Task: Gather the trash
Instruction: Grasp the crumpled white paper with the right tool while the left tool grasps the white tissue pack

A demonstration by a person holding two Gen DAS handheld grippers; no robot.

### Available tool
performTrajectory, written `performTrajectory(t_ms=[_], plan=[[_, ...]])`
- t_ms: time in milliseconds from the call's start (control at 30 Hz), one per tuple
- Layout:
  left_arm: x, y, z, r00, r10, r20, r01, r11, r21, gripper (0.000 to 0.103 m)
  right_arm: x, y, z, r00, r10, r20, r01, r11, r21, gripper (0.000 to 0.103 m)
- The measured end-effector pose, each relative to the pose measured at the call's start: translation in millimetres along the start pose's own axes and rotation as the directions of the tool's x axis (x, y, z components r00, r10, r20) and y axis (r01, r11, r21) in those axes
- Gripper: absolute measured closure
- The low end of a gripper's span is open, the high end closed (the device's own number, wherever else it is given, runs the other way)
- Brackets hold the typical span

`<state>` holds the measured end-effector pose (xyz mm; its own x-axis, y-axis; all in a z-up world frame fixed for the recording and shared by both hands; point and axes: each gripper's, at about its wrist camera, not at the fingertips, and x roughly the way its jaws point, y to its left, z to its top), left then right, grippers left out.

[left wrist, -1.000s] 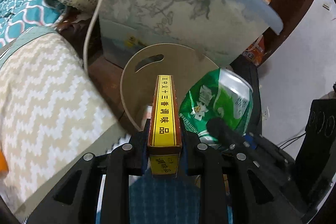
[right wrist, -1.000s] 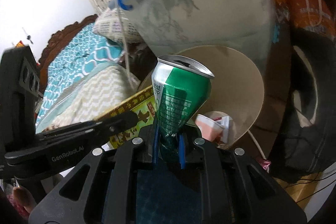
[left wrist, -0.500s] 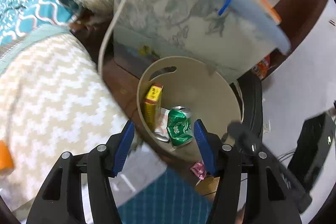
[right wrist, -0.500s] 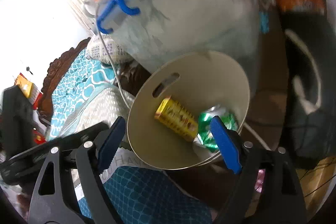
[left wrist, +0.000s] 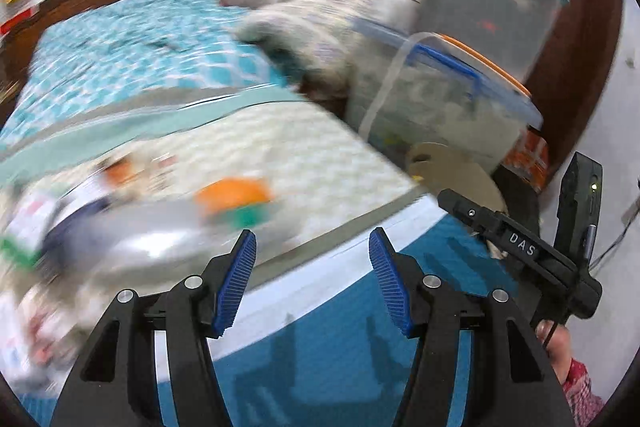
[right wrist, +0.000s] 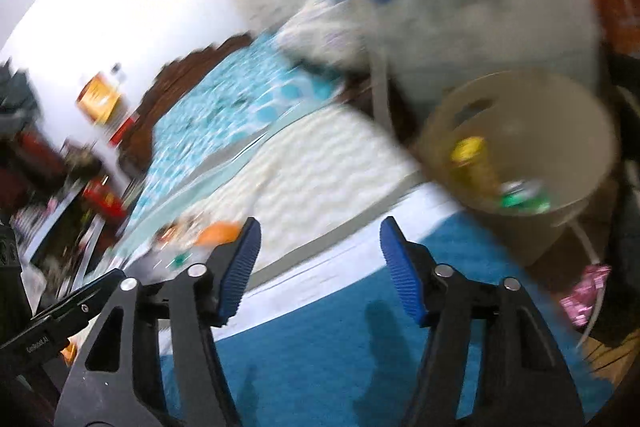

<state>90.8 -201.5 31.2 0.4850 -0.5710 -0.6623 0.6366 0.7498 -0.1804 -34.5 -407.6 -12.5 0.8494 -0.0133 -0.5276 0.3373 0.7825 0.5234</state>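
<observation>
The beige bin (right wrist: pixel 592 163) stands beside the bed and holds a yellow box (right wrist: pixel 470 155) and a green can (right wrist: pixel 524 197). My right gripper (right wrist: pixel 320 269) hovers over the bed's edge, left of the bin; its jaws are closing with nothing between them. In the left wrist view the bin (left wrist: pixel 452 175) is far right, and my left gripper (left wrist: pixel 313 281) is open and empty above the blue bedding. Blurred litter lies on the zigzag blanket ahead of it: an orange and green piece (left wrist: pixel 236 201) and a silvery bag (left wrist: pixel 140 239).
A clear storage box with a blue handle (right wrist: pixel 460 7) towers behind the bin, against a patterned pillow (left wrist: pixel 320 23). A pink wrapper (right wrist: pixel 584 295) lies on the floor at the right. The right gripper's body (left wrist: pixel 516 247) crosses the left wrist view.
The left gripper let go of the yellow box and the right one let go of the green can; both now lie in the bin. Both grippers swung left, toward the bed.
</observation>
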Motion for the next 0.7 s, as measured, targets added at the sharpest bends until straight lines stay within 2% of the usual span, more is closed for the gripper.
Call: performTrajectory(t_ms=[167,300,400,467,500,600,700], plan=[[-60.0,91.4,-44.7,0.992,0.127,0.000,-0.125,0.982,-0.142,0.047,26.1,70.8,-34.3,0.992,0.072,-0.101,-0.083,0.990,-0.113,0.045],[-105.0,162.4,-78.4,0.967,0.254,-0.013,-0.247,0.925,-0.289,0.047,45.0,130.6,-65.8,0.974,0.121,-0.191,-0.161,0.964,-0.213,0.045],[-118.3,202.2,-100.2,0.936,0.344,-0.073,-0.347,0.871,-0.347,0.047,55.9,174.1,-90.5,0.952,0.163,-0.260,-0.234,0.935,-0.267,0.045],[-120.0,212.3,-106.4,0.931,0.351,-0.098,-0.361,0.858,-0.366,0.046,62.0,198.0,-105.1,0.933,0.192,-0.305,-0.282,0.915,-0.288,0.044],[-120.6,216.9,-109.5,0.933,0.346,-0.102,-0.358,0.855,-0.375,0.042,66.2,209.3,-111.2,0.923,0.206,-0.325,-0.306,0.904,-0.298,0.044],[-117.8,219.1,-110.1,0.931,0.353,-0.093,-0.361,0.857,-0.368,0.036,80.7,237.5,-122.6,0.902,0.220,-0.370,-0.346,0.884,-0.316,0.041],[-105.0,216.1,-103.8,0.939,0.329,-0.095,-0.341,0.868,-0.361,0.036,97.8,257.5,-127.9,0.882,0.244,-0.403,-0.370,0.888,-0.274,0.030]])
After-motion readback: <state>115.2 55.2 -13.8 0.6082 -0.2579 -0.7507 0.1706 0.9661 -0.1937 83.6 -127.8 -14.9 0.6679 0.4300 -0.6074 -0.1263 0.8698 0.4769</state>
